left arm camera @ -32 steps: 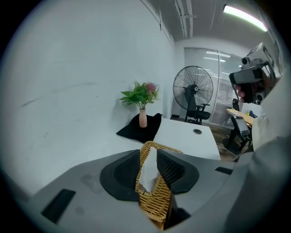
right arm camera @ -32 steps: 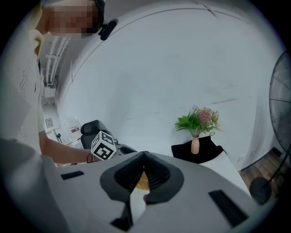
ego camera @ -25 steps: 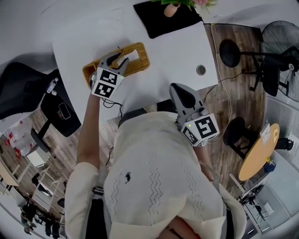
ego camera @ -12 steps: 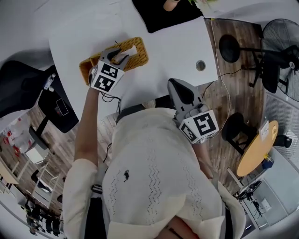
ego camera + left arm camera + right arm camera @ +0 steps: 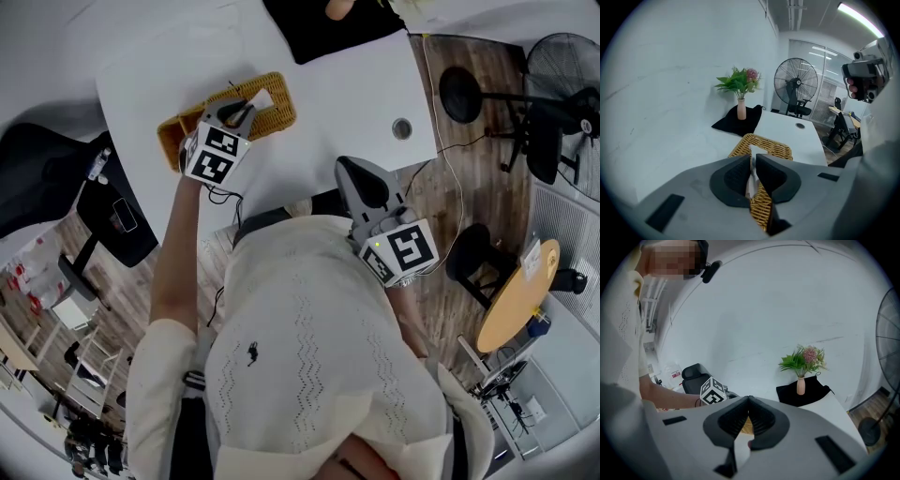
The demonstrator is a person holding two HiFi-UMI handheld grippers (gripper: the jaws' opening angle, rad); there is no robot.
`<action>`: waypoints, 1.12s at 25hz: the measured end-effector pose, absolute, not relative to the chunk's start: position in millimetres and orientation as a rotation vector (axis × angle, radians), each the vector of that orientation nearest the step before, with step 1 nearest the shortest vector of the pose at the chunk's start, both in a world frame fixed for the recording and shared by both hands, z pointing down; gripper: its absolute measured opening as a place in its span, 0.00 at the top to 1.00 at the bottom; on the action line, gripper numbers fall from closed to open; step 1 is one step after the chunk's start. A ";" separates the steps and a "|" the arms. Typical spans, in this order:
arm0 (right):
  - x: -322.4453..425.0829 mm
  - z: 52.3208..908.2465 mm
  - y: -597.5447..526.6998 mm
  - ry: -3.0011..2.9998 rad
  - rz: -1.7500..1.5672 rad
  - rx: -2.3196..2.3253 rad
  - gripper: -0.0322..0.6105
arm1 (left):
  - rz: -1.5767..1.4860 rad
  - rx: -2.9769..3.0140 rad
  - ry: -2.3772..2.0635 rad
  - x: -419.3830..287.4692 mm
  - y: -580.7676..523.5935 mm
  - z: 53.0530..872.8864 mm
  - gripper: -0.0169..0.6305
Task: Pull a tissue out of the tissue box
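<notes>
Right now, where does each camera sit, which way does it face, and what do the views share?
Head view: on the person's head, looking steeply down at the white table; the torso, left arm, left gripper and right gripper show.
Left gripper view: on the left gripper, facing along the table toward the flower vase and fan; its jaws pinch the tissue above the wicker tissue box.
Right gripper view: on the right gripper, jaws together, facing the wall; the left arm shows.
Shared: both gripper views show the flower vase.
</notes>
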State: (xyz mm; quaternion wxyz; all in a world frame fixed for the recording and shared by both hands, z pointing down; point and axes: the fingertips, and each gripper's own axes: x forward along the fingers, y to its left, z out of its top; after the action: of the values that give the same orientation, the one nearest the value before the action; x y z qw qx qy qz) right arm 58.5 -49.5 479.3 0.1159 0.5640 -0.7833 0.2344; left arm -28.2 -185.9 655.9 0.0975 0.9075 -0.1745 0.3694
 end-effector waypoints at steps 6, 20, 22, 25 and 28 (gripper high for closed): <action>56.2 479.5 -46.5 -2.300 0.686 1.641 0.95 | 1.075 2.689 -0.570 -32.2 -182.6 652.7 0.95; 53.6 477.5 -40.7 -2.310 0.674 1.635 0.95 | 1.044 2.716 -0.573 -32.2 -176.4 642.3 0.95; 53.5 478.0 -39.8 -2.310 0.674 1.639 0.95 | 1.043 2.711 -0.576 -32.9 -175.8 642.0 0.95; 52.9 477.7 -36.8 -2.308 0.673 1.641 0.95 | 1.039 2.709 -0.588 -34.5 -174.2 639.5 0.95; 53.7 478.5 -33.6 -2.306 0.675 1.639 0.95 | 1.024 2.725 -0.595 -32.9 -173.0 635.3 0.95</action>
State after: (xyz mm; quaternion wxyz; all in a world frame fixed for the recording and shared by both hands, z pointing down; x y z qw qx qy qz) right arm 53.7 -33.6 478.5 0.1162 0.5598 -0.7874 0.2306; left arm -32.9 -173.0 635.3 0.0850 0.9138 -0.1994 0.3434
